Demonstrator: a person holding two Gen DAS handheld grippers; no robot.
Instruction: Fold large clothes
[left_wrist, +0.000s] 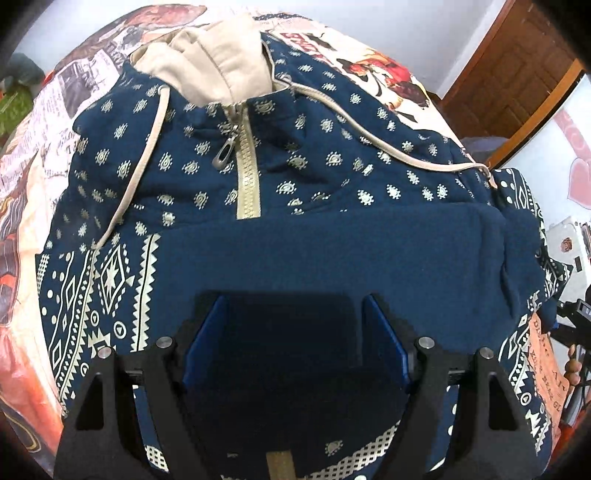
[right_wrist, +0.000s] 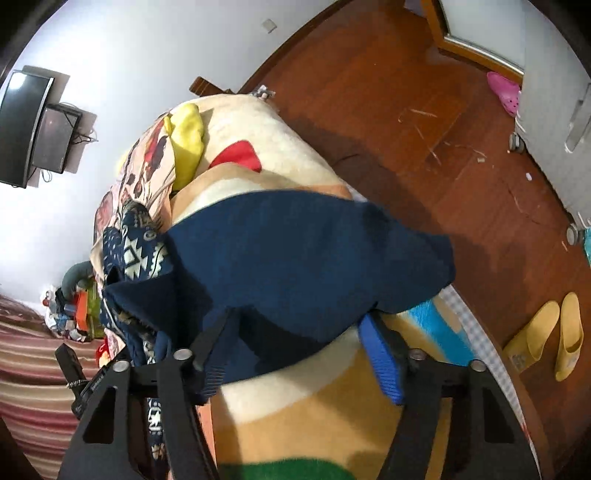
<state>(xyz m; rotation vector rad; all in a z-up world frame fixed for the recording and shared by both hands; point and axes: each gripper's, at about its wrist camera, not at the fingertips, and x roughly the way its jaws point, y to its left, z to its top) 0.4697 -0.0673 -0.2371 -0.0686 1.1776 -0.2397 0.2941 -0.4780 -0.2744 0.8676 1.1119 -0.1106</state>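
A navy hoodie (left_wrist: 295, 166) with gold print, a beige hood (left_wrist: 210, 62) and a gold zipper (left_wrist: 245, 166) lies spread on the bed. A plain navy band of it (left_wrist: 332, 251) is folded over the printed front. My left gripper (left_wrist: 291, 306) points down at that band, jaws wide, blue pads (left_wrist: 384, 332) on either side of dark cloth without squeezing it. In the right wrist view the hoodie's plain navy edge (right_wrist: 295, 251) hangs over the bed's side. My right gripper (right_wrist: 295, 317) straddles it; cloth covers the left finger and the right blue pad (right_wrist: 382, 362) is bare.
A printed blanket (left_wrist: 388, 70) covers the bed; a cream and tan blanket (right_wrist: 280, 406) lies under the right gripper, with a yellow cloth (right_wrist: 188, 140) further on. Wooden floor (right_wrist: 406, 110) beside the bed holds yellow slippers (right_wrist: 546, 336) and a white wheeled cabinet (right_wrist: 554, 110).
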